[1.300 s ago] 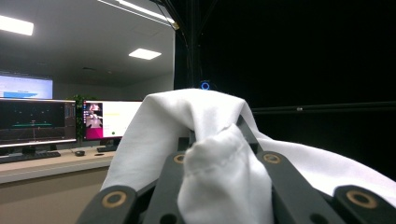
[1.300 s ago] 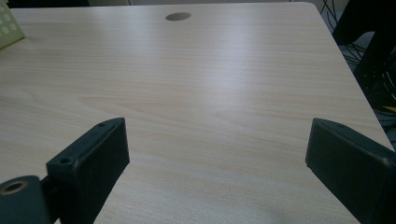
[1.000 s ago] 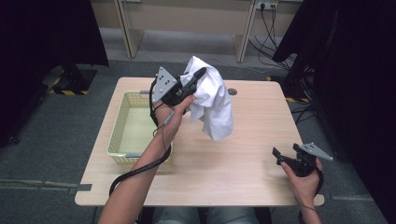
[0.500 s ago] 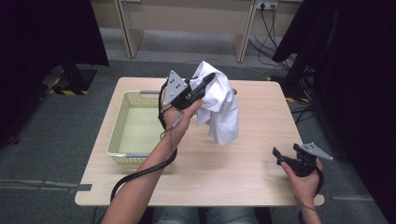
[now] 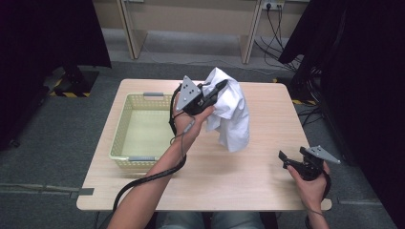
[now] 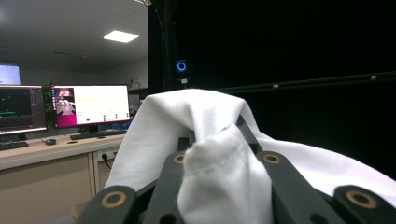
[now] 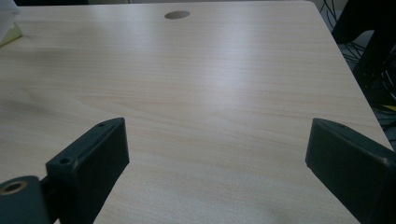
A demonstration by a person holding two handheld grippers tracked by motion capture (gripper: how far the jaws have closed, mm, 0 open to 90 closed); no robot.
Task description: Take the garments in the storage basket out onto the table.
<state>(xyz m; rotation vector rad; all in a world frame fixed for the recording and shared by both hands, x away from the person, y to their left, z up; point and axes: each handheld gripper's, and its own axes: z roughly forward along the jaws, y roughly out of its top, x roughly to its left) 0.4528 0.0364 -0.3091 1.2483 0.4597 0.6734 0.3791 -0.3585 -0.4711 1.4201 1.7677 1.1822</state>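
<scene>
- White cloth (image 5: 230, 112) pinched between closed jaws of left gripper (image 5: 216, 90), lifted above the wooden table (image 5: 224, 176), hanging right of the yellow basket (image 5: 122, 125).
- Bunched fabric over the jaws in left gripper view (image 6: 219, 177).
- Right gripper (image 5: 286, 160) spread wide, holding nothing, low over table's near right corner, well apart from basket.
</scene>
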